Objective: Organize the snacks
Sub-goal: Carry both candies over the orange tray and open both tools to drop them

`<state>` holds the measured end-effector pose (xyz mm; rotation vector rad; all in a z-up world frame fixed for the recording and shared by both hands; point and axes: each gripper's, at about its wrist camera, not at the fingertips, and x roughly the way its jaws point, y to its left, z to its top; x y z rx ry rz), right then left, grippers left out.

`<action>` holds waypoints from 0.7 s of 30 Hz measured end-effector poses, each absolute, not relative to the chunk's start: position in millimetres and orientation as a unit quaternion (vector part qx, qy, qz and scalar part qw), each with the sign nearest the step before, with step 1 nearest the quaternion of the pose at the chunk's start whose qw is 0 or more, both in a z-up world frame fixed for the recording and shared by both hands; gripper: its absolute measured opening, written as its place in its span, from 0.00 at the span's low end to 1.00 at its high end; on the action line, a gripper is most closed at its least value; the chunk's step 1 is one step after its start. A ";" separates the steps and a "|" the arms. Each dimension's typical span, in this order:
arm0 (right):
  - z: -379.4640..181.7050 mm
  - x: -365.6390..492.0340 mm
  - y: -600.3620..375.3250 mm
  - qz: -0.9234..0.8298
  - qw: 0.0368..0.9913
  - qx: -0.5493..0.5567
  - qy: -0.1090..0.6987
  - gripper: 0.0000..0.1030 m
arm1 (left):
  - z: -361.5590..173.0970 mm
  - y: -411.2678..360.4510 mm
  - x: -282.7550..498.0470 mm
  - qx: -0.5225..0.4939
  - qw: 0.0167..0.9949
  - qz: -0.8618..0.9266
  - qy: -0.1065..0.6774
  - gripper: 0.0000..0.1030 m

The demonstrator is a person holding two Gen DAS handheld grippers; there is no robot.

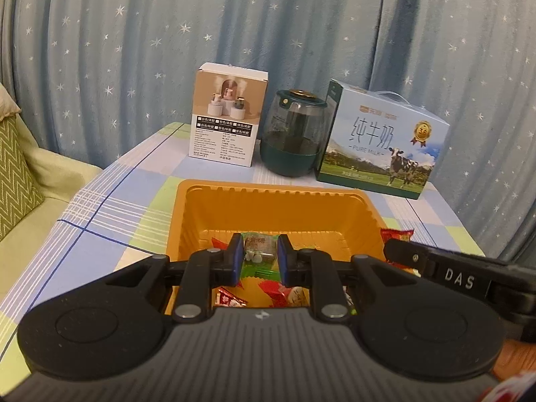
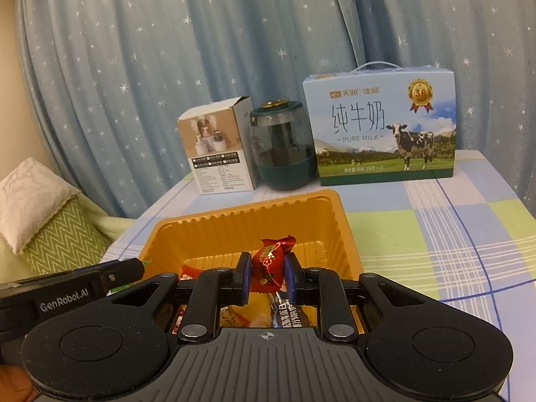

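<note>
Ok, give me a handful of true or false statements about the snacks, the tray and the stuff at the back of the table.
1. The left tongs are shut on a green-wrapped candy. True.
2. The right tongs are empty. False: they are shut on a red-wrapped candy.
3. The orange tray already has wrapped snacks in it. True.
4. The milk carton lies flat on the tablecloth. False: it stands upright.
5. The green jar stands between the white box and the milk carton. True.
</note>
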<state>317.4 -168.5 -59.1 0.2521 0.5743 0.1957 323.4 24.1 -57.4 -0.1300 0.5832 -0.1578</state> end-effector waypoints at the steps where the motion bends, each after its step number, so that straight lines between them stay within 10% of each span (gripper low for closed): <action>1: -60.7 319.5 -168.5 0.096 0.946 0.124 0.283 0.20 | -58.0 25.5 325.3 -0.067 0.952 -0.076 0.288 0.18; 17: -71.0 327.9 -174.3 0.090 0.943 0.127 0.294 0.20 | -69.6 29.3 345.0 -0.091 0.946 -0.083 0.299 0.19; 21: -70.9 327.7 -174.7 0.092 0.943 0.128 0.293 0.20 | -70.5 37.9 349.1 -0.110 0.946 -0.076 0.294 0.47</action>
